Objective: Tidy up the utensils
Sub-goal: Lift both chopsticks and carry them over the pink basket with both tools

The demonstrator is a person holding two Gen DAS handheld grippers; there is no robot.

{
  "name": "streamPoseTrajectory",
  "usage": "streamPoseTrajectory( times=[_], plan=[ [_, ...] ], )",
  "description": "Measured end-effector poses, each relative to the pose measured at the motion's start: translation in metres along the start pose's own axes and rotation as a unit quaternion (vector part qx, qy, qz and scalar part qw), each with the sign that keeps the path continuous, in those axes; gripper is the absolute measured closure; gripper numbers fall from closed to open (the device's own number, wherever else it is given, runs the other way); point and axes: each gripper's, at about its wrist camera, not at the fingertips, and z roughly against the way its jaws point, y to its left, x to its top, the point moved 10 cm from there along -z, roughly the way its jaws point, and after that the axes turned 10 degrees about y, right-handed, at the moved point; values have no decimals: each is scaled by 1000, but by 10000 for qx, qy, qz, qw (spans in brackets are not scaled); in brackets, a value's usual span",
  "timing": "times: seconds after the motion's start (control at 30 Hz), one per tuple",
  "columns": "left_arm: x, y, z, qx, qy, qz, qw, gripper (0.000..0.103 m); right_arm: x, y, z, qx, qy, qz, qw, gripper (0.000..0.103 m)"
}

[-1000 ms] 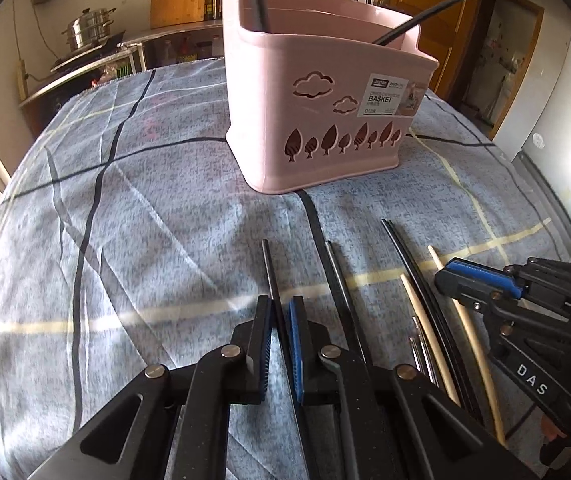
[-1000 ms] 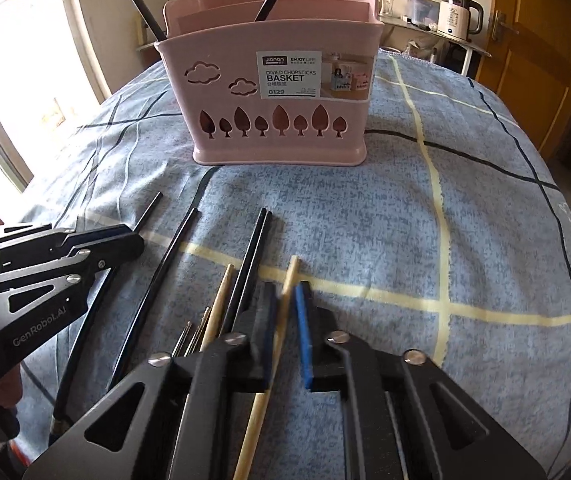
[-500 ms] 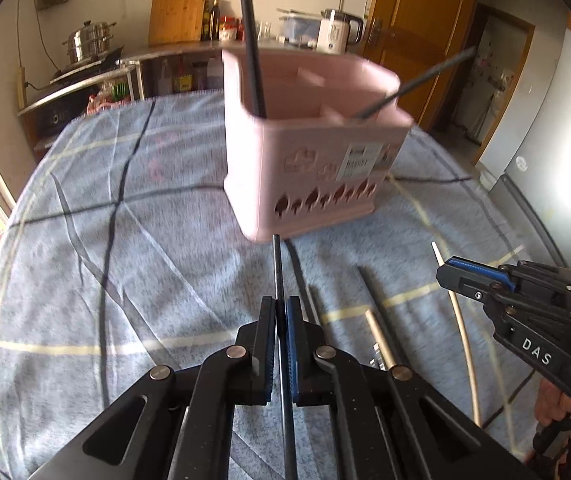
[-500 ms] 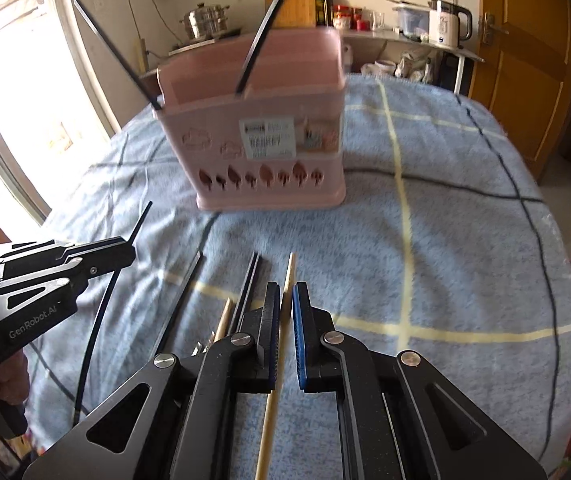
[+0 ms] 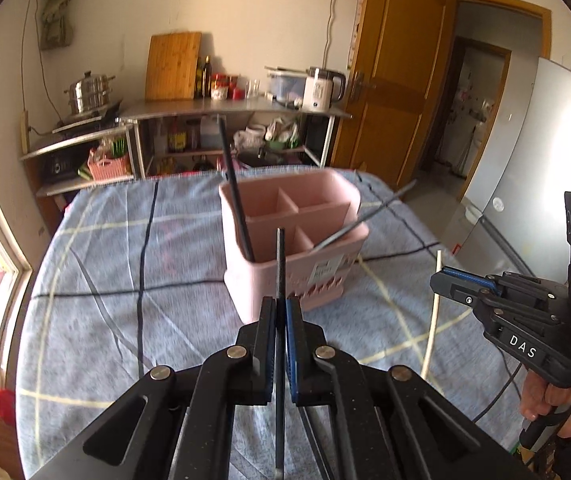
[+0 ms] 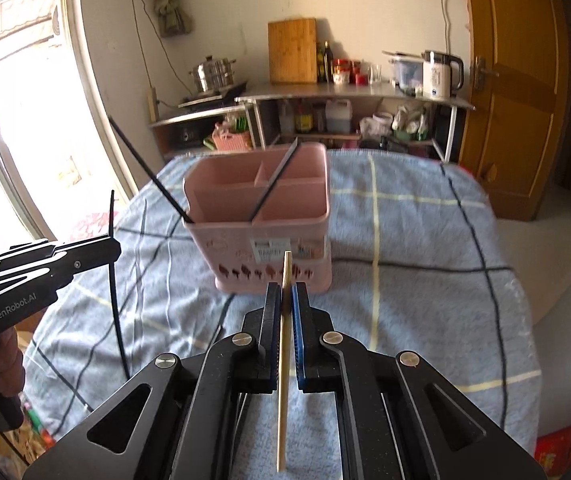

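Left gripper (image 5: pixel 280 305) pinches a black chopstick (image 5: pixel 280 256); its near end runs under the camera, cut off at the frame's bottom. Right gripper (image 6: pixel 286 290) pinches a wood chopstick (image 6: pixel 284 360), tip up in front of the basket (image 6: pixel 281 236). Basket label and tree cut-outs blurred, unreadable. Only fingers of each hand show, at frame edges, w/ the handles mostly out of shot.

Basket sits mid-table on a blue-grey checked cloth (image 6: pixel 425 248), pink, w/ dividers; two black sticks (image 5: pixel 237 200) lean in its near compartments, one tilted left, one right. Any utensils left on the cloth are hidden under the grippers. Far wall: steel shelf (image 6: pixel 349 92) w/ kettle (image 6: pixel 441 72), steamer pot (image 6: pixel 213 74), cutting board (image 6: pixel 292 51). Wood door (image 6: pixel 517 92) far right, bright window at left.

Vs 1 s ago: both grippers were low over the cloth, straddling sticks lying flat, pads just apart. Now both are raised, each stick lifted clear, and the basket's open top is seen from above.
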Motion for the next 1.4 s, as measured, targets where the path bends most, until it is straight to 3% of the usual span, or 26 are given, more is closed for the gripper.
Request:
streamPoseTrajectory(
  times=[0.23,0.9,1.4],
  plan=[
    [13,-1,18,25,-189,-29,9998,99,14,-2,23,-26,-286,23,9996,97],
    [-8,-6,45,30,-166,-55,9998,99,-7,-8,42,-65,-293,54,9995,98],
    [47,-13,74,-244,-619,88,9977,99,38,12,71,208,-847,102,9961,98]
  ],
)
